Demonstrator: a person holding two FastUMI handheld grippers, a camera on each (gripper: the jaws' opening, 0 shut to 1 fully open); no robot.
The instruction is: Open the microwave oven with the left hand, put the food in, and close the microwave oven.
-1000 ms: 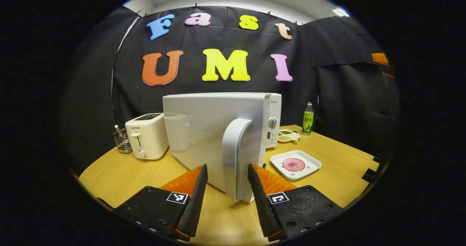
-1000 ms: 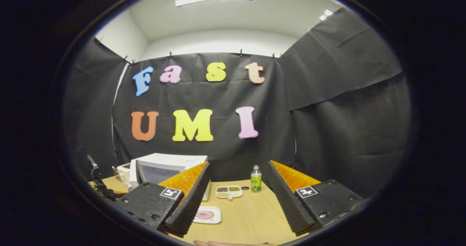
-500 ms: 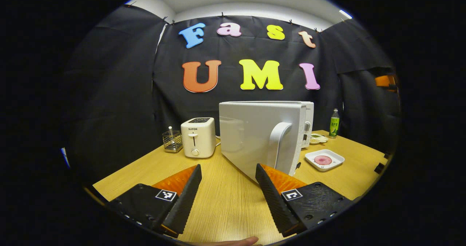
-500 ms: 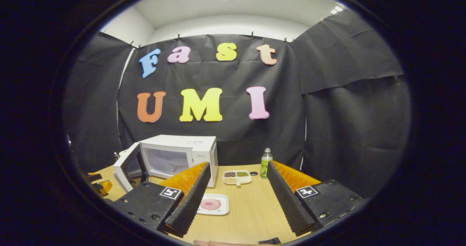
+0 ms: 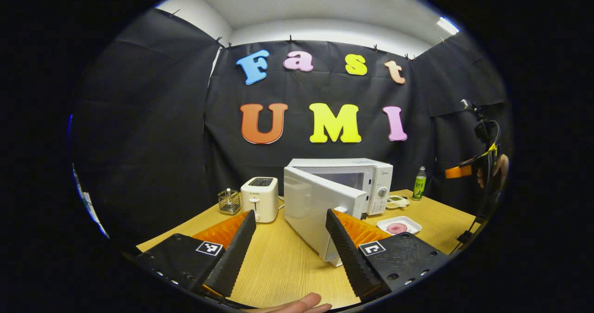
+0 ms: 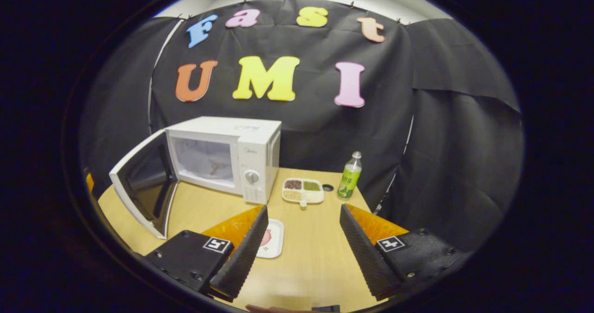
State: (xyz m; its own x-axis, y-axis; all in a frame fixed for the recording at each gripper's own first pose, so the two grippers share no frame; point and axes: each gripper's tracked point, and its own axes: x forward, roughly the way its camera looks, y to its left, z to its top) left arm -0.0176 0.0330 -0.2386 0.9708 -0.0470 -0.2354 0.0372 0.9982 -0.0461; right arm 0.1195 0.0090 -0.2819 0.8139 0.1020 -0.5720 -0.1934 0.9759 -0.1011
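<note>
White microwave (image 6: 225, 157) x1, door (image 6: 141, 183) open | plate (image 6: 273, 239) x1, perhaps meat | bottle (image 6: 349, 176) x1

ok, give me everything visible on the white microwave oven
The white microwave oven is a boxy, plastic-looking unit standing on the wooden table. Its side-hinged door hangs wide open to the left, dark inside face showing. The pale cavity looks empty. A round knob sits on the right control panel. Neither gripper touches it.

Microwave (image 6: 232, 157) door (image 6: 141, 185) swung open; right gripper (image 6: 299, 245) spread above plate (image 6: 273, 239)
</note>
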